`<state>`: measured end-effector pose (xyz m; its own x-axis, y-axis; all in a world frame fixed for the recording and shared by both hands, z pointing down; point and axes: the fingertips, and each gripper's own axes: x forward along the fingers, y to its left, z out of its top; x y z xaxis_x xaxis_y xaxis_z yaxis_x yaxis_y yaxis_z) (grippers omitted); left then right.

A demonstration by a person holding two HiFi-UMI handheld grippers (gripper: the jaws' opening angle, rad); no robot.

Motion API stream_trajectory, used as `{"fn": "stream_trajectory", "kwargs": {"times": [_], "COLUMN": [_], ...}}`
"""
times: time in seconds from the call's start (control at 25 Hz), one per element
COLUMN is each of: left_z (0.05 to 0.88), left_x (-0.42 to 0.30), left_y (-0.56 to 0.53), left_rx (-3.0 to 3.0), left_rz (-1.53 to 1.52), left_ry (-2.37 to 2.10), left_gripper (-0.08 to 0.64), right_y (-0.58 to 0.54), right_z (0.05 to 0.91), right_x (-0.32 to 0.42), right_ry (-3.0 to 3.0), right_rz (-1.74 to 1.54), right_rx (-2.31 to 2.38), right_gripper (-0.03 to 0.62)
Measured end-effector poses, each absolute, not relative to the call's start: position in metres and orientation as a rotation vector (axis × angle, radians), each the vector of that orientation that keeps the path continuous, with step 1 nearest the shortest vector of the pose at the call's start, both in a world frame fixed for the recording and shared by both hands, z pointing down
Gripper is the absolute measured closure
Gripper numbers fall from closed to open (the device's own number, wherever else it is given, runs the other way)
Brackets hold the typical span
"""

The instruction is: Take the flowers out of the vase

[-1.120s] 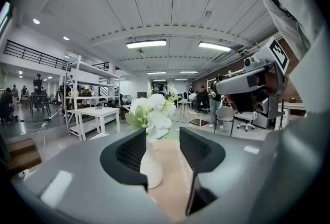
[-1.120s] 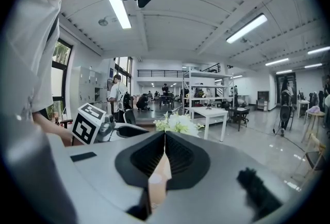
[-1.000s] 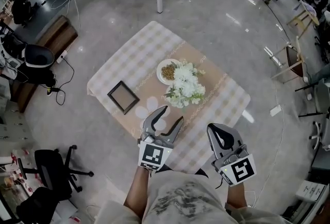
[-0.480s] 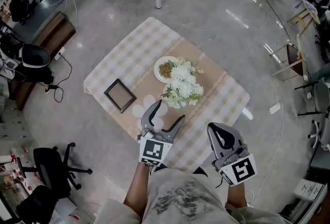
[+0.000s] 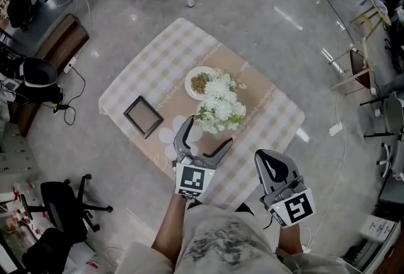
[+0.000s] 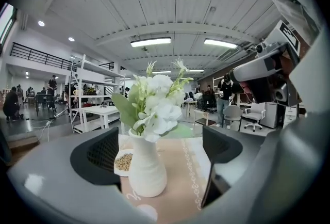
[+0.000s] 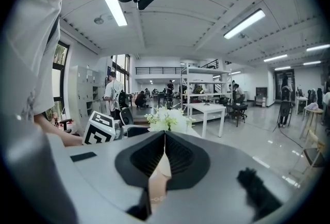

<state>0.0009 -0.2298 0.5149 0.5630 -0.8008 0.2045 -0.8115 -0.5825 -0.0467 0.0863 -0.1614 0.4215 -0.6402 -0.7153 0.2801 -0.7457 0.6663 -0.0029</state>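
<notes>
approach step: the left gripper [image 5: 208, 131], jaws just opened wide and empty, faces the white ceramic vase [image 6: 147, 166]; next, grip the white flowers [image 5: 219, 102] above its neck.

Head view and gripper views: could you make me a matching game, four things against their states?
1 white vase
2 picture frame
3 left gripper
4 right gripper

A fingers together, empty
B lies flat on the tablecloth
C fingers wide apart
D upright, holding white flowers

Pairs: 1-D, 2-B, 3-C, 4-A.
The left fingers have just been opening, gripping nothing.
</notes>
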Motion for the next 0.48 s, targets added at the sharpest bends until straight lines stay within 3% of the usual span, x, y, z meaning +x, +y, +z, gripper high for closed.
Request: {"fn": "stream_trajectory", "kwargs": {"times": [0.48], "left_z": [0.515], "left_x": [0.01], "left_y": [-0.251], "left_rx": [2.724], "left_rz": [0.259], "left_ry": [-1.448], "left_gripper": [0.018], "right_y": [-0.162], "right_z": [0.426], "right_x": [0.091], "right_ry": [-2.612], "right_rz": [0.189], "right_rx": [1.191], "right_gripper": [0.577]}}
